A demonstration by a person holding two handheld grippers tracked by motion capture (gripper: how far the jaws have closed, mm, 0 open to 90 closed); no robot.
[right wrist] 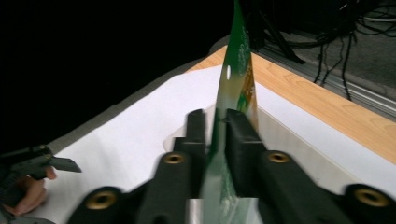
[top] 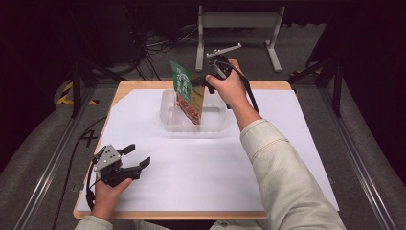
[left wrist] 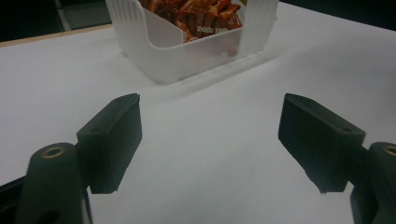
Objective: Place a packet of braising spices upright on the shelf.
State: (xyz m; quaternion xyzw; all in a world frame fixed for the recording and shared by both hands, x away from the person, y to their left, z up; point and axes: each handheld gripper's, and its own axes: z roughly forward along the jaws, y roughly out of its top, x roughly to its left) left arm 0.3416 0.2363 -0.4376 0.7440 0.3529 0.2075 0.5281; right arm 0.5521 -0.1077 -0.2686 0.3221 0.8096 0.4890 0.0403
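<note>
1. Right gripper [top: 203, 82], upper centre of the high view: jaws clamped on the top edge of a green snack packet [top: 187, 92].
2. Right gripper view confirms it: the packet [right wrist: 233, 88] runs edge-on between the two black jaws, both pressed against it.
3. Packet hangs tilted, green top toward upper left, red-printed lower end down inside a clear plastic bin [top: 170, 120]. Can't tell if it touches the bin floor.
4. Bin sits on the white sheet [top: 201, 163], upper middle of the table [top: 143, 86].
5. Left gripper [top: 135, 156], lower left of the high view: jaws wide apart, nothing between them, held by the left hand [top: 109, 189] near the sheet's near-left corner.
6. Left gripper view: both fingers [left wrist: 112, 142] spread at frame left and right, bare white sheet between them; the bin [left wrist: 187, 56] at top centre with the packet's red print [left wrist: 196, 18] inside.
7. Left gripper and bin well apart.
8. Wood table edge [right wrist: 322, 102] visible at right of the right gripper view, cables [right wrist: 336, 42] on the floor beyond.
</note>
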